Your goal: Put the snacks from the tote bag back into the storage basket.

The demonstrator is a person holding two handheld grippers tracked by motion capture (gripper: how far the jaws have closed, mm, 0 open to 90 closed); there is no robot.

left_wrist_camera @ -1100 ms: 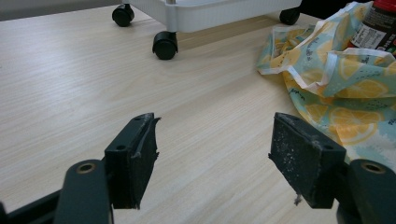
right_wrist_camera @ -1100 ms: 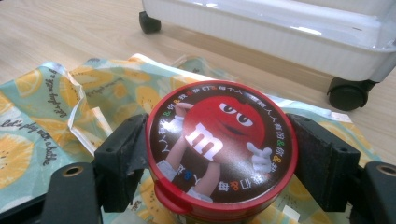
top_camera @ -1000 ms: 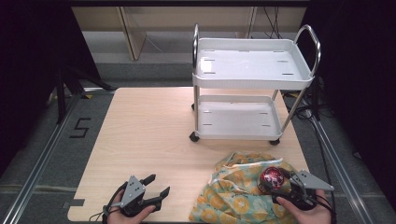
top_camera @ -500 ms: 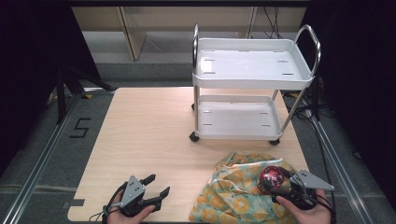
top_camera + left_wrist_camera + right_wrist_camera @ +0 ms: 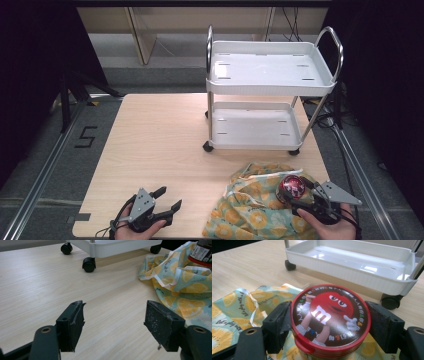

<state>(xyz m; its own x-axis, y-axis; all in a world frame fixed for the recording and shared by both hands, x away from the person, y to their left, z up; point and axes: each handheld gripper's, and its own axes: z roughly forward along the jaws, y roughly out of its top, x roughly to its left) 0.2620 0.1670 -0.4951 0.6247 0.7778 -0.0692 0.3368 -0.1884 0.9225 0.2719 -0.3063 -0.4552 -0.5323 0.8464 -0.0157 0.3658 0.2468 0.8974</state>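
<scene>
Nothing has visibly moved since a second ago. The right gripper still clamps the red-lidded jar above the lemon-print bag; the left gripper rests wide open, empty, on the table.

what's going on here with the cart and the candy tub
A person at a wooden table holds a gripper in each hand. The right gripper has its jaws closed around a red-lidded candy tub, just above a lemon-print cloth bag lying at the near edge. The left gripper rests open on the bare tabletop, holding nothing. A white two-shelf cart stands at the far side, both shelves bare.
</scene>
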